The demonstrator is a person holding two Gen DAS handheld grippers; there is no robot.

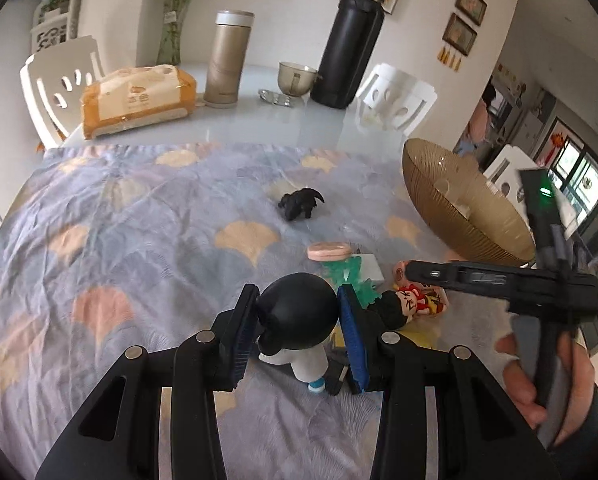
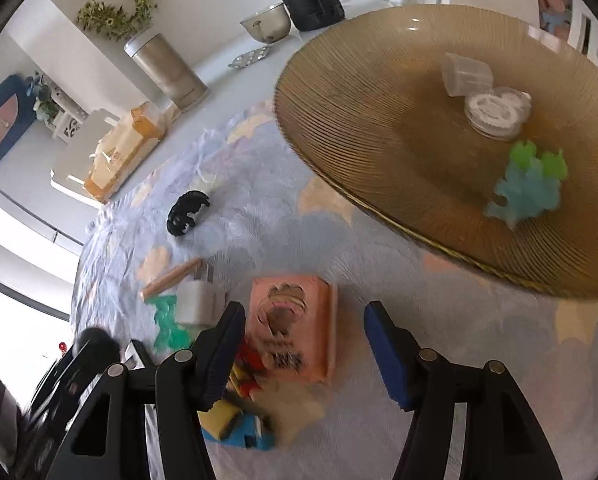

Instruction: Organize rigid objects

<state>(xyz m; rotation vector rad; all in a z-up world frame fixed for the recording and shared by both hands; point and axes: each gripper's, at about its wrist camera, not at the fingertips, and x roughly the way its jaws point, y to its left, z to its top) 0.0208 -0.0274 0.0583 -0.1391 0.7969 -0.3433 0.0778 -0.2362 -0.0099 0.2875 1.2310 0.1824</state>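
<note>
Left tongs (image 1: 297, 322) are clamped on the round black head of a small black-and-white figurine (image 1: 295, 320), held just above the blue patterned cloth (image 1: 139, 240) on the tabletop. Right tongs (image 2: 303, 350) stand apart over a pink square box (image 2: 295, 332), gripping nothing. An amber ribbed glass plate (image 2: 379, 120) holds a blue-green translucent figure (image 2: 529, 186) and two clear plastic containers (image 2: 479, 92). A small black animal figure (image 1: 301, 204) lies apart on the cloth.

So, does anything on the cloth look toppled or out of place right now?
Yes. The red-and-yellow figurine lies on its side in the pile beside the left gripper, which grips the black-headed figure. The black animal toy sits alone, apart from the pile.
</note>
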